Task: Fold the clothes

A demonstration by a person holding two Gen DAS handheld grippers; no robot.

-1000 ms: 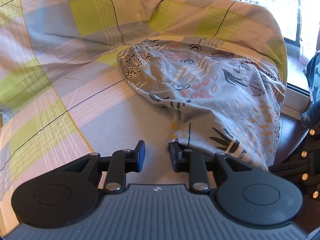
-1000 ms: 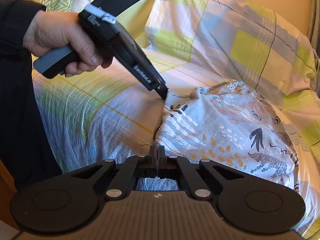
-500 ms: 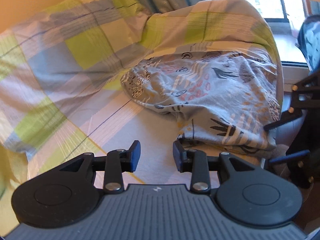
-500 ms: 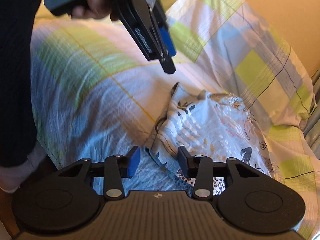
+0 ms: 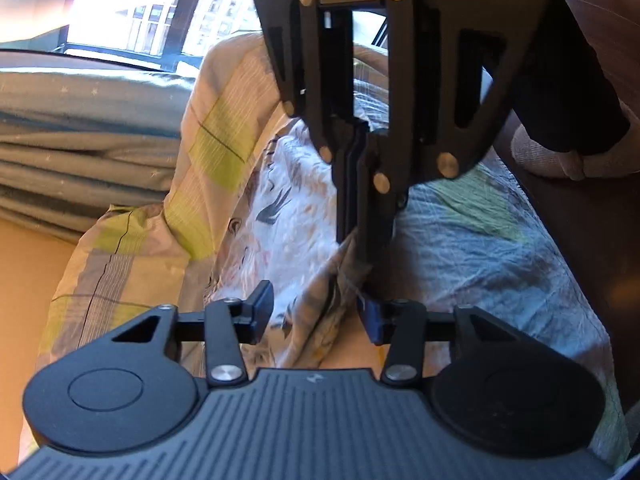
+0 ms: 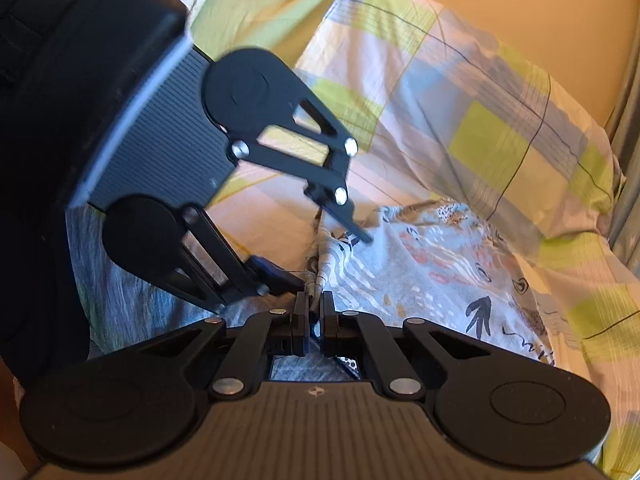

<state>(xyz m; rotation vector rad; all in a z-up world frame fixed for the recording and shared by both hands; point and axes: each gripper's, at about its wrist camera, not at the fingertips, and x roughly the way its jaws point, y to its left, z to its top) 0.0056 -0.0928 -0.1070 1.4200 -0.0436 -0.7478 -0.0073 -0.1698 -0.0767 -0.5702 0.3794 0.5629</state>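
Note:
A grey-white garment (image 5: 280, 216) printed with animals and leaves lies crumpled on the checked bed cover (image 5: 208, 140). My right gripper (image 6: 314, 316) is shut on the garment's (image 6: 420, 272) near edge, and a bunched fold rises from between its fingers. In the left wrist view the right gripper (image 5: 354, 236) comes down from above, pinching that same corner. My left gripper (image 5: 316, 314) is open and straddles the raised fold just below the right one. From the right wrist view, the left gripper (image 6: 324, 256) comes in from the left, fingers apart at the garment's corner.
Checked pillows (image 6: 460, 100) rise behind the garment against an orange wall. A blue-grey curtain (image 5: 80, 120) hangs below a bright window (image 5: 140, 0). A person's dark sleeve (image 6: 32, 20) fills the left side. Dark wooden floor (image 5: 600, 240) lies past the bed's edge.
The right gripper, open half a second ago, has shut on the garment's edge. The left gripper has swung round to face the right one and dropped onto the same corner, still open.

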